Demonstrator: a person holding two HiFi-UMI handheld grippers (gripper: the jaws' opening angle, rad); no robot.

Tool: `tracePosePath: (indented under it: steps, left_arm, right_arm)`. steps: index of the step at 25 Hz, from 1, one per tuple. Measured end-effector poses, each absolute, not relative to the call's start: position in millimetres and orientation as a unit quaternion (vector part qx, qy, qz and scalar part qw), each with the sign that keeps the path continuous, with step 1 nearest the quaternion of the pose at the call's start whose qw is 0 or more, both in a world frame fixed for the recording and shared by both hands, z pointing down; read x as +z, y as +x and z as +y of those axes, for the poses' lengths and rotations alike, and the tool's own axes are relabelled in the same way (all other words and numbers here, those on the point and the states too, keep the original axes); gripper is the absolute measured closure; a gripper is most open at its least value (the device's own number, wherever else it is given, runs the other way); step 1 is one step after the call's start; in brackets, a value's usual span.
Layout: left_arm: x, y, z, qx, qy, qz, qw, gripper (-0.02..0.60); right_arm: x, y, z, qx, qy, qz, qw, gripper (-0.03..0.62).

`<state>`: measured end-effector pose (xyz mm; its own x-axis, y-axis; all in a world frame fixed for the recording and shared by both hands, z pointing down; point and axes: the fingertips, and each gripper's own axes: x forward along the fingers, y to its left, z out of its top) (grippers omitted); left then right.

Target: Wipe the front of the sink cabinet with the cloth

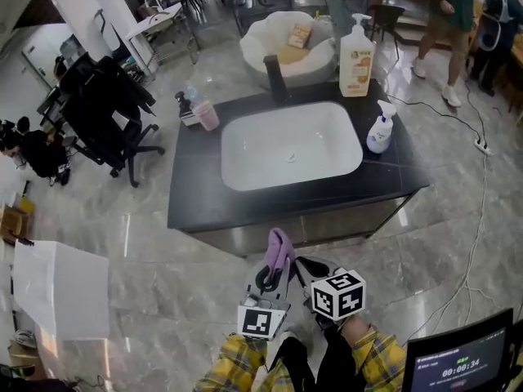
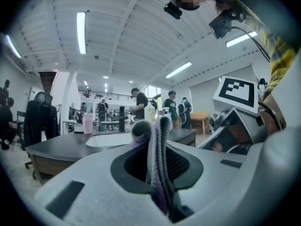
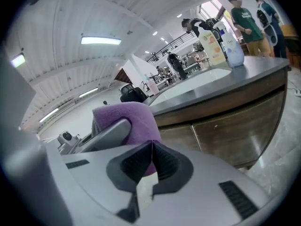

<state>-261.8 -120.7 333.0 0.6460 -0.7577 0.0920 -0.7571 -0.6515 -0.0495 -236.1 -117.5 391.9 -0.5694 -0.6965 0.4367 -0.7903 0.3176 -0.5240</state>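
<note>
My left gripper (image 1: 271, 278) is clamped on a soft purple cloth (image 1: 279, 247), which stands upright near the brown front of the dark-topped sink cabinet (image 1: 327, 223), not touching it. Just beside, my right gripper (image 3: 151, 168) has its fingers pressed together, empty.

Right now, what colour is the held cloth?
The cloth is purple, clearest in the right gripper view.
</note>
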Motion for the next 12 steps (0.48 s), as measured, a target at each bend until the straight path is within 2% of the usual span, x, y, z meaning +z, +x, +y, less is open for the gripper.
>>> tracePosePath:
  steps: [12]
  left_arm:
    - [226,-295,-113,0.001,-0.903,0.428,0.042,0.540]
  right_arm:
    - [276,-258,-122,0.283,0.449,-0.847,0.043,0.588]
